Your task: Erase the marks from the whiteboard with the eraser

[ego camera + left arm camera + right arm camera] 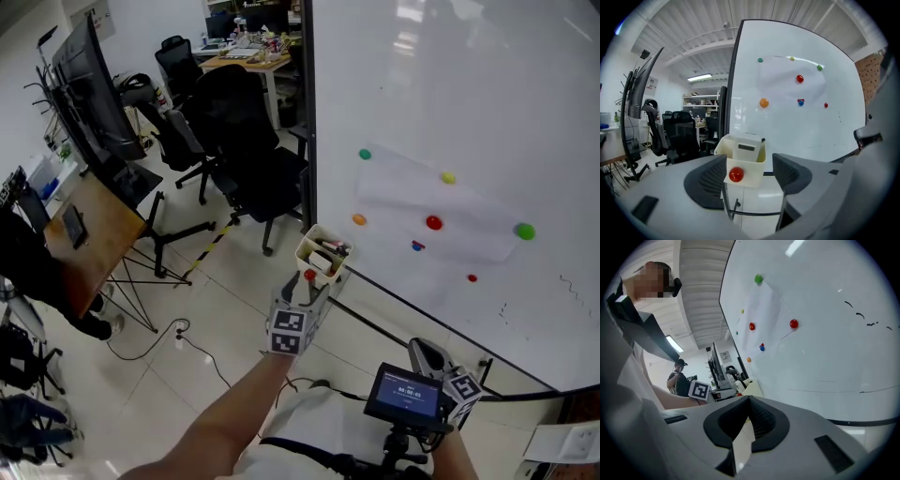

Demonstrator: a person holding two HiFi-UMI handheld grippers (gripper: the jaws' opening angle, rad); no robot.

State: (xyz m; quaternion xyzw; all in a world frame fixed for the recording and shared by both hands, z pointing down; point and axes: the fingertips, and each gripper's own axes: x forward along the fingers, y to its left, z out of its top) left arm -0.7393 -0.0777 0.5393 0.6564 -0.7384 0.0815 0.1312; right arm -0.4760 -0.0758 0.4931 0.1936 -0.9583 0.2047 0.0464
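Observation:
The whiteboard [450, 112] fills the right side of the head view, with a few small black marks [858, 315] near its right edge [566, 280]. A cream holder box [322, 255] hangs at the board's lower left corner; a red magnet [736, 175] sits on its front. Inside it a white block with a dark label [746, 146] shows, perhaps the eraser, beside dark pens. My left gripper [300, 292] stands open just short of the box, which shows between the jaws [749, 171]. My right gripper [749, 401] is shut on nothing, low and back from the board [433, 361].
A paper sheet [427, 211] is pinned to the board by coloured magnets [433, 222]. Black office chairs [248, 150], a wooden desk [89, 234] and a floor cable [183, 342] lie to the left. Another person [679, 376] stands far back.

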